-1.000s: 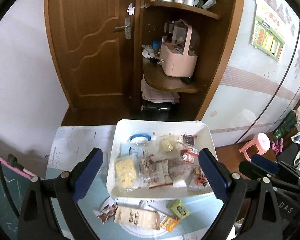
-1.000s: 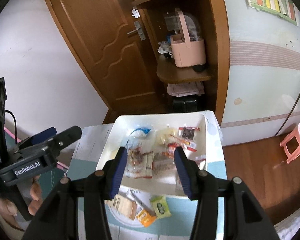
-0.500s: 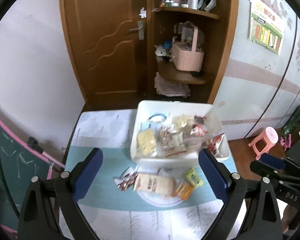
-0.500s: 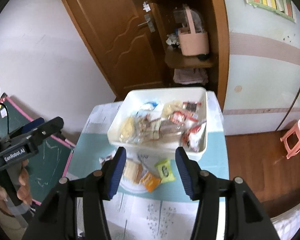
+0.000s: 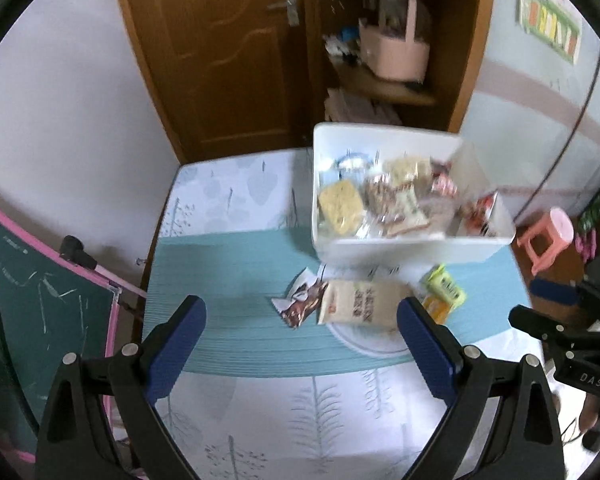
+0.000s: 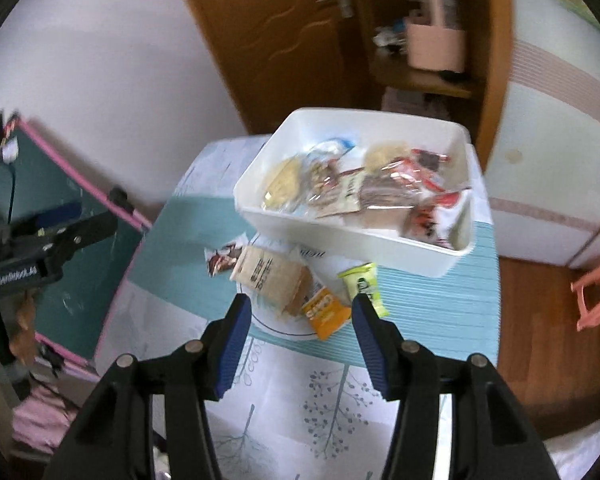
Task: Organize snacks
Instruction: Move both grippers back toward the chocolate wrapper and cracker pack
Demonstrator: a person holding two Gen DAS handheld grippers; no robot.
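On the table [image 5: 236,208], under a teal-striped and leaf-printed cloth, a white plastic bin [image 5: 412,246] toward the far right side, crammed with wrapped snacks: a pale yellow cracker pack [image 5: 340,206] at its left, brown and red packets heaped to the right. Just in front of the bin, touching or nearly touching its near wall, four loose snacks in a row: a brown-and-white wrapper [image 5: 300,304] at the left, a large beige packet with dark lettering [image 5: 360,304] beside it, an orange packet [image 6: 326,310], and a lime-green packet [image 6: 364,286] at the right. Beige packet partly over a round white printed patch on the cloth.

Left gripper [image 5: 302,336] spread wide above the near part of the table, nothing between its blue pads, well short of the loose snacks. Right gripper [image 6: 302,334] parted to a moderate gap, empty, hovering just short of the beige and orange packets. Both views blurred.

Behind the table, a brown wooden door [image 5: 220,40] and corner shelves with a pink handled caddy [image 5: 396,52]. Beside the table at the left, a green chalkboard with pink frame [image 5: 40,300]; at the right, a pink stool [image 5: 548,236] on the wooden floor.
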